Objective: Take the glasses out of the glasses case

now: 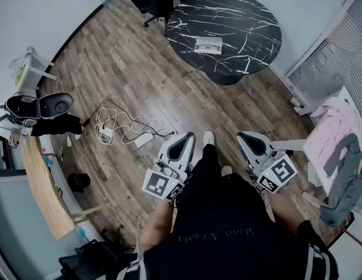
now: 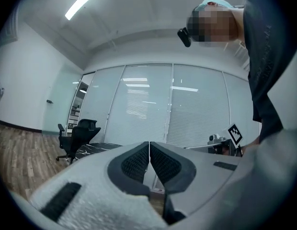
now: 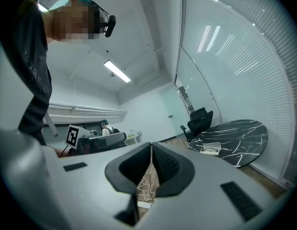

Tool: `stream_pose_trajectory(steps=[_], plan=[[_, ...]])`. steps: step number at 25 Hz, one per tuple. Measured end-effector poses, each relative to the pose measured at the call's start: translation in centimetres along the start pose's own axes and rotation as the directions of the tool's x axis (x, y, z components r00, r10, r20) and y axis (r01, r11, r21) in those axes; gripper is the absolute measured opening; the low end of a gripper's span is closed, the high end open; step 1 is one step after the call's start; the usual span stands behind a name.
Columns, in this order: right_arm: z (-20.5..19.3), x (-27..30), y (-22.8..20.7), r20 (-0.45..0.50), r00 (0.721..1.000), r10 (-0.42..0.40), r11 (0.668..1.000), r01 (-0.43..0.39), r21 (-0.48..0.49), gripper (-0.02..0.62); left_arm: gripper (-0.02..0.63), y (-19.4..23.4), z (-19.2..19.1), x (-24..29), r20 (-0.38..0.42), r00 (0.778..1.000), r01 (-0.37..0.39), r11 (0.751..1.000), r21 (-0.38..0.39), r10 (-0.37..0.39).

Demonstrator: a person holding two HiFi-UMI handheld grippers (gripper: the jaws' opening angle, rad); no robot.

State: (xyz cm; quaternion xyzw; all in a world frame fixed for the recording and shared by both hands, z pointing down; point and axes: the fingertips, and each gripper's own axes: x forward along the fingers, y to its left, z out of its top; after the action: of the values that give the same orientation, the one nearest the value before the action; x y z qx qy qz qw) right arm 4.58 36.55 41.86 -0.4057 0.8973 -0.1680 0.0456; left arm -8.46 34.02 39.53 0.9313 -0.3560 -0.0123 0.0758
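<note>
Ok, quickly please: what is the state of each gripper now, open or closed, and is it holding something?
Left gripper: closed, holding nothing.
Right gripper: closed, holding nothing.

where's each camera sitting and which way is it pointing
Head view: on the person's head, facing steeply down at the wood floor, left tool, right tool, own torso.
Left gripper view: on the left tool, facing forward over shut jaws toward glass walls; torso right.
Right gripper view: on the right tool, facing forward over shut jaws; torso left.
Shared: all three show the marble table.
</note>
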Motion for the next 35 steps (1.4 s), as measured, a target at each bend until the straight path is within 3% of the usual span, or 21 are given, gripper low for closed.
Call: stream_pose_trajectory(steps=[8, 19, 27, 35], plan=[[2.6, 6.9, -3.6, -0.019, 1.000, -0.002, 1.000, 0.002, -0.005, 0.031, 0.020, 6.1, 1.9, 4.5, 0.024, 0.999, 0.038, 0.997, 0.064, -0.040], [4.0, 15.5, -6.6, -0.062, 0.997, -0.036, 0.999, 0.035, -0.014, 0.031, 0.020, 15.6, 3.0, 8.0, 0.032, 0.997, 0.065, 0.998, 0.018, -0.065], [4.0, 16.7, -8.8, -0.066, 0.995, -0.071, 0.997, 0.071, -0.004, 0.031, 0.020, 17.2, 2.9, 10.0, 0.019, 0.994, 0.104, 0.995, 0.001, -0.104], [4.1, 19.1, -12.8, -0.069, 0.996, -0.060, 0.998, 0.060, 0.004, 0.031, 0.020, 19.3, 3.1, 13.0, 0.016, 0.997, 0.077, 0.997, 0.021, -0.078]])
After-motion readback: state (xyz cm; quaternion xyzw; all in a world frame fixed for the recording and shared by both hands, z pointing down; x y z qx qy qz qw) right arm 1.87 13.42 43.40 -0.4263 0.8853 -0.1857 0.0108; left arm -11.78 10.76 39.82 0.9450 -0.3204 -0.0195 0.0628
